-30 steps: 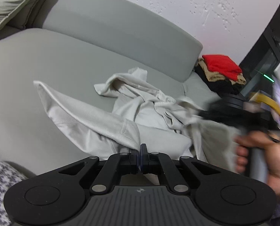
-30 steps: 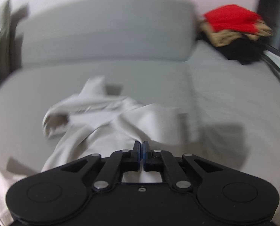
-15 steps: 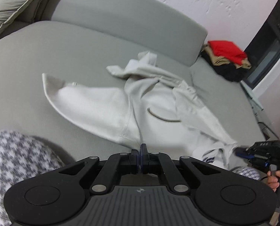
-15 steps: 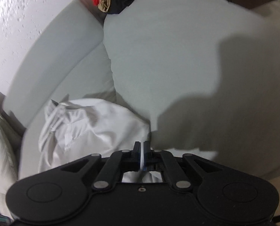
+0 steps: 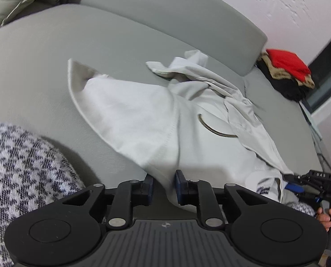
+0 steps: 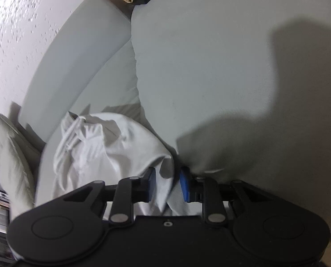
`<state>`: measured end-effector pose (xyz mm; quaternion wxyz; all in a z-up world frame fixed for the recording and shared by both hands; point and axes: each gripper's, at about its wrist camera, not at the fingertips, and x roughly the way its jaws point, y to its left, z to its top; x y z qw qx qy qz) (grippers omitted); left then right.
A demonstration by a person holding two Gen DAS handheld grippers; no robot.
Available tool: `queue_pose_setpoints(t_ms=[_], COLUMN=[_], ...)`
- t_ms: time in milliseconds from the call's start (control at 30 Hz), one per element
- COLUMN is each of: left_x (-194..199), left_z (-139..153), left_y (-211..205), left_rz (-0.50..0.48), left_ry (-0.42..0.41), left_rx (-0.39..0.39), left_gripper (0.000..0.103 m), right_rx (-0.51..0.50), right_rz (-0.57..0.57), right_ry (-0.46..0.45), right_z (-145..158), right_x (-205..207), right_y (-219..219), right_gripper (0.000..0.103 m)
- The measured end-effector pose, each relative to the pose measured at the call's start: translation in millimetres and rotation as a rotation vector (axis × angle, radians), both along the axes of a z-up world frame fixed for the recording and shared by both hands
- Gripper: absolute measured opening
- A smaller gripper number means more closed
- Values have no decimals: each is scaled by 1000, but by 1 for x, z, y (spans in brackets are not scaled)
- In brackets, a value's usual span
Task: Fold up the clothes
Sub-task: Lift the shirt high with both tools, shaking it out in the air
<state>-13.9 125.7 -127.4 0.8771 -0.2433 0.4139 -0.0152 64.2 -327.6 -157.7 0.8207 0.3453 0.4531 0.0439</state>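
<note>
We had the left gripper (image 5: 164,188) part open, pale grey crumpled cotton garment (image 5: 165,120) hem between its jaws. Right gripper (image 6: 166,184) likewise stood part open around cloth at the grey sofa (image 6: 210,77) front edge.

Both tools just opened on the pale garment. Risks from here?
1. The garment lies bunched near the sofa back, with a sleeve twisted across its front; folding now may trap creases.
2. Cloth sits between the open fingers of the left tool and right tool; pulling away may snag and drag it.
</note>
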Motion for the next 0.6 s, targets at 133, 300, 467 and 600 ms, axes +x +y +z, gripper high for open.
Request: queue_pose_setpoints(t_ms=[133,300,467,600], left_x=[-2,6,7,8], left_z=[0,3,2,2], left_y=[2,-1,10,16], left_rz=[4,4,59,118], left_ry=[-19,-52,-67,-67], left_rx=[-32,-36,-82,-69], left_gripper=[22,24,22,9], right_rx=[27,111,156,145], right_rz=[14,-28,-64,-58], right_ry=[22,6,3,-6], right_z=[-5,-11,-15,-14], right_x=[6,4,3,8], right_y=[-2,-12,-18,-14], right_gripper=[23,23,18,18])
